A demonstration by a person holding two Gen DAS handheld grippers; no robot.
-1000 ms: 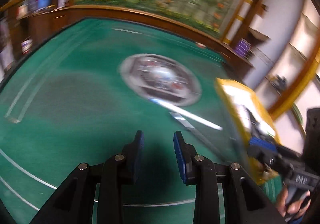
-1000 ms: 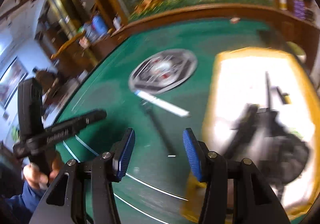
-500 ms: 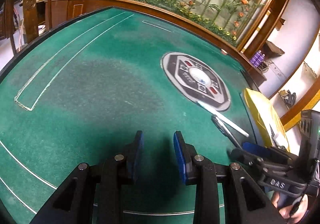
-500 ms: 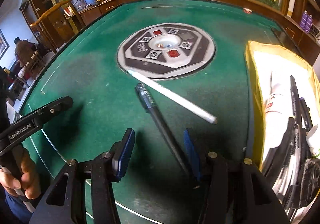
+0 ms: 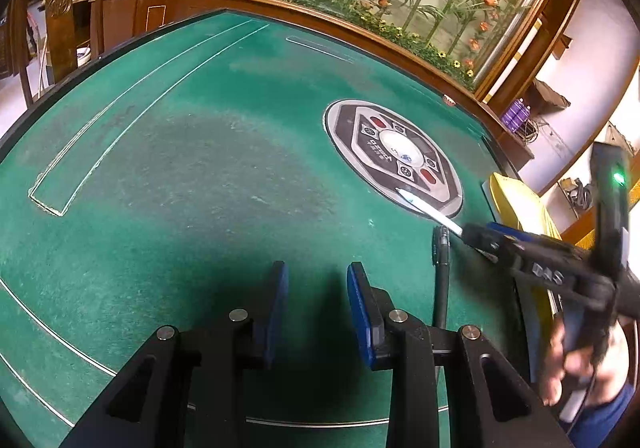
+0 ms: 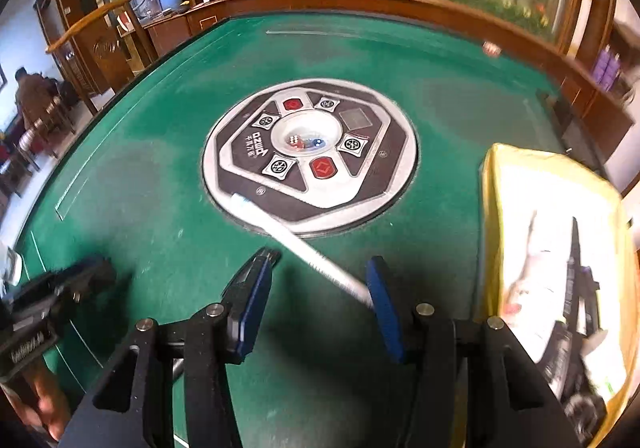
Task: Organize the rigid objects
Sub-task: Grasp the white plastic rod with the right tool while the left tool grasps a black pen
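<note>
Left gripper [image 5: 317, 308]: jaws slightly apart, empty, above bare green tabletop [image 5: 200, 175].
Right gripper [image 6: 318, 302]: jaws parted, gripping nothing; white pen [image 6: 296, 244] lies between them.
Black pen [image 5: 441, 272]: on the tabletop beside the white pen.
Yellow tray [image 6: 490, 215]: right, holding pens.

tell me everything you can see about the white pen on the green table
The slim white plastic pen lies flat on the green felt table, slanting diagonally. Its far end rests on the rim of the round grey control panel; its near end reaches the right gripper, between open blue fingers, against the right-hand one, ungripped.
</note>
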